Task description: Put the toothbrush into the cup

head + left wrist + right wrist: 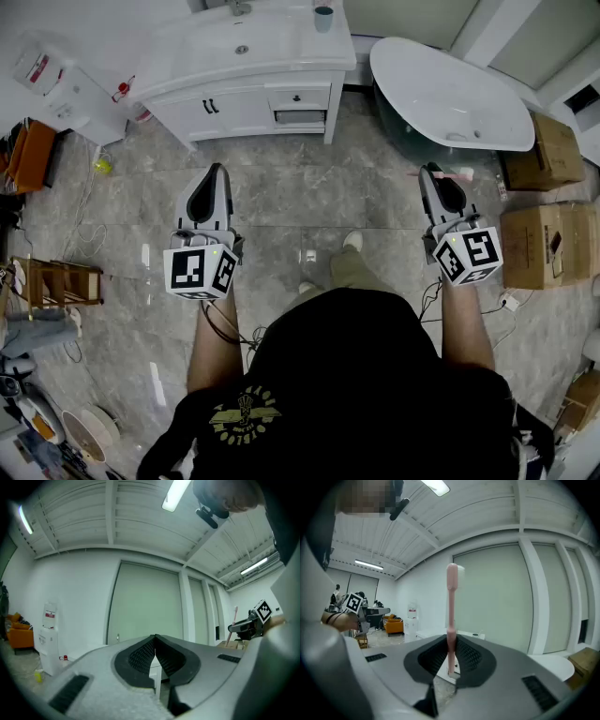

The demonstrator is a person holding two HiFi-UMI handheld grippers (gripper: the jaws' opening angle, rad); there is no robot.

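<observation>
**Q:** Pink plastic is standing up in your right gripper [451, 639]. Why are you holding the toothbrush [451, 597] that way?

**A:** You are clamping its lower handle between the fingers [469, 657], with the bristle end pointing up and the handle tip poking out just below. Held so, the handle end is likely going first when you are lowering it into the cup [323, 17]. Your left gripper [155, 638] is idling, its fingers [139, 656] pressing together on nothing.

**Q:** Where is the cup waiting?

**A:** It is sitting near the far right corner of the white vanity surface [281, 42], well apart from both grippers. You are standing back on the grey stone-tile floor [309, 197], so an approach is remaining. A white bathtub [450, 94] is lying to your right, with cardboard boxes [544, 150] stacking up beside it.
</observation>
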